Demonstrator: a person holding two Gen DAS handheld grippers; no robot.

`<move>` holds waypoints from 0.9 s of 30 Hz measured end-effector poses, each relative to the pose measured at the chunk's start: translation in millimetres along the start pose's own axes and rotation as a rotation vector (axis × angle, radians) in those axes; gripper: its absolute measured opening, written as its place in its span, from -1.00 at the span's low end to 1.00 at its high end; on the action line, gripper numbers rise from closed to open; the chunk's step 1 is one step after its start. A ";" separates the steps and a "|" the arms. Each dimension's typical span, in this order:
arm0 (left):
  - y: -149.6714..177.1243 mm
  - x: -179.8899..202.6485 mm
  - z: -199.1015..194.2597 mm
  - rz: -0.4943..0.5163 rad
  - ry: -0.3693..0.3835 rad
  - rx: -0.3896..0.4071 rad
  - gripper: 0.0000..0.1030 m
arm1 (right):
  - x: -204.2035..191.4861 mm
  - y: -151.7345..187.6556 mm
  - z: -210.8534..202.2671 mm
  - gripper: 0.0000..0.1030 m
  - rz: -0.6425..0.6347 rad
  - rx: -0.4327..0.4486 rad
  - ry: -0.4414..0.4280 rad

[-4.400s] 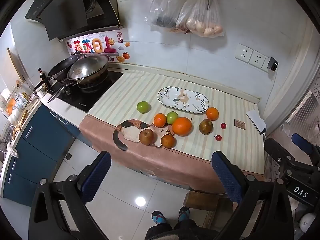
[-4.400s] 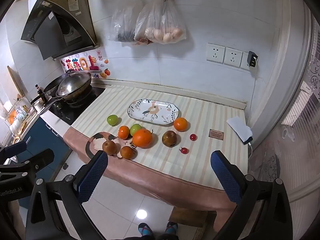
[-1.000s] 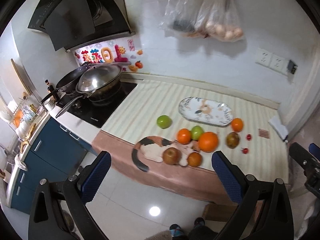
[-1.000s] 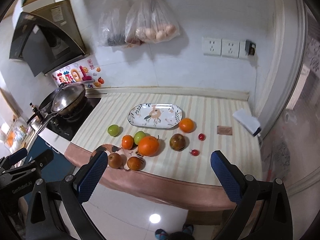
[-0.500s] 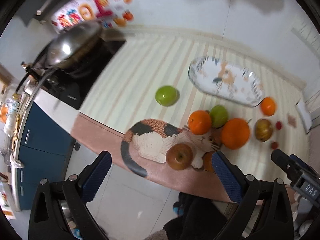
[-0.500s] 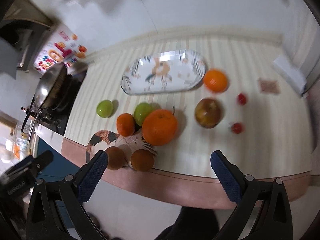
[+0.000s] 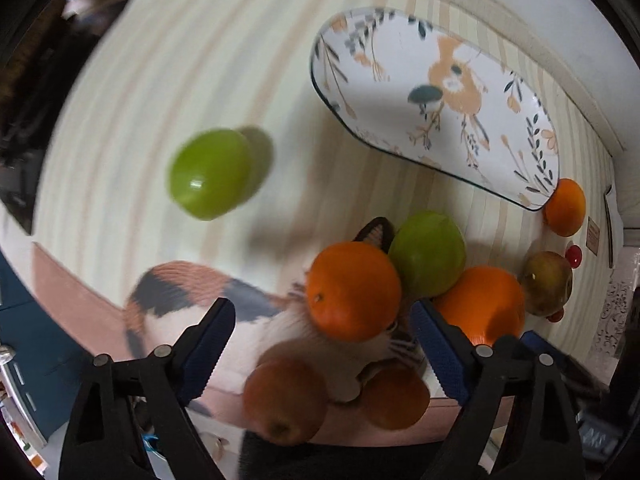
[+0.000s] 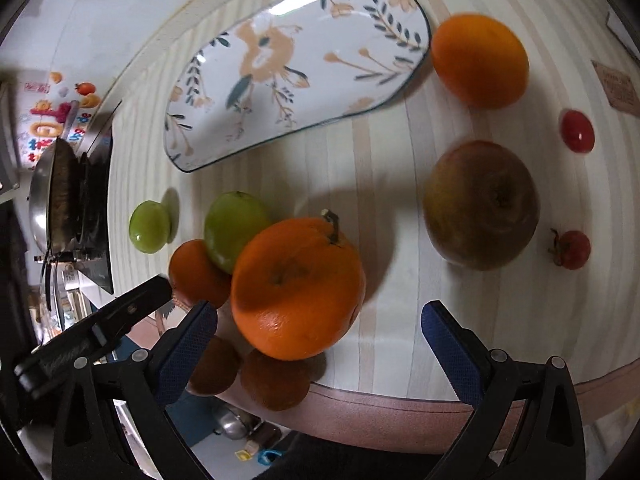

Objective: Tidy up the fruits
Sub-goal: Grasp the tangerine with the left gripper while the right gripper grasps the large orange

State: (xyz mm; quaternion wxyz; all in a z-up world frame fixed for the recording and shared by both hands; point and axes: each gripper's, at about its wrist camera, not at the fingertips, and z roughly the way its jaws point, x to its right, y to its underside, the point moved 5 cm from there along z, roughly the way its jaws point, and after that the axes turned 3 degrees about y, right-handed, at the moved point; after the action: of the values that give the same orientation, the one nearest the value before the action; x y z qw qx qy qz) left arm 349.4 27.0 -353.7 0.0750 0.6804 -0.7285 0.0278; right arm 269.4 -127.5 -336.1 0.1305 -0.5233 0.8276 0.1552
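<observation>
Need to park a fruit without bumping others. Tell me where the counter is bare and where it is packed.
Bare: the plate, holding nothing; the striped cloth around the lone green fruit; the strip between the big orange and the brown apple. Packed: the cluster at the counter's front edge around that orange.

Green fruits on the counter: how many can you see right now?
2. One green fruit sits alone on the striped cloth near the stove side; the other green fruit is in the cluster, touching the large orange. None is on the plate.
</observation>
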 end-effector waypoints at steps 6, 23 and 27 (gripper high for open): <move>-9.6 -2.5 16.8 -0.010 0.073 -0.026 0.48 | 2.8 0.7 18.4 1.00 0.052 -0.028 -0.040; -17.4 -21.4 7.1 0.046 0.240 -0.042 0.10 | -26.7 8.9 39.2 0.59 0.007 0.035 0.088; -15.6 -15.9 -3.2 0.112 0.180 0.007 0.00 | -32.1 14.6 40.2 0.59 -0.024 0.041 0.123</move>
State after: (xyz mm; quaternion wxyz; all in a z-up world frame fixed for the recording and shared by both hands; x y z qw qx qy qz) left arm 366.1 42.1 -353.8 0.1360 0.6336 -0.7556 0.0955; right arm 271.7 -79.3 -359.0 0.0921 -0.5392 0.8306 0.1044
